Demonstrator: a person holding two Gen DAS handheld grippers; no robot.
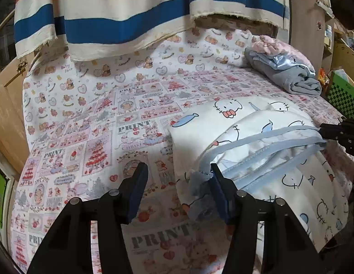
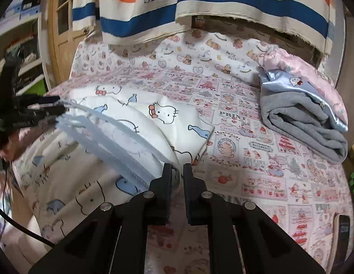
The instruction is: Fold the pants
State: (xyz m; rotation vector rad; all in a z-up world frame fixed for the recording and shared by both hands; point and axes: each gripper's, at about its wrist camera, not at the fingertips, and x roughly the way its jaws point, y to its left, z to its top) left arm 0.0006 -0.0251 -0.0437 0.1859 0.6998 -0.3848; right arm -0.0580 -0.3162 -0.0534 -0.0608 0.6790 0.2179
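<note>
White pants (image 1: 245, 118) printed with cats and blue fish, trimmed with light blue bands, lie bunched on the right of the patterned bed sheet (image 1: 85, 137). My left gripper (image 1: 178, 178) stands open. A bunched blue band corner (image 1: 199, 178) lies between its fingers, against the inner face of the right one. In the right wrist view the pants (image 2: 154, 125) spread to the left, and my right gripper (image 2: 177, 173) is shut on the end of a blue band (image 2: 122, 146). Each gripper shows in the other's view at the pants' far end: the right gripper (image 1: 320, 129), the left gripper (image 2: 60, 109).
A folded pile of grey, pink and shiny blue garments (image 2: 302, 118) sits at the back right of the bed. A striped orange, white and blue cloth (image 1: 131, 22) hangs behind. A wooden door (image 2: 63, 34) stands left, a green checked box (image 1: 341, 96) right, a dark flat object (image 2: 343, 228) near the bed's edge.
</note>
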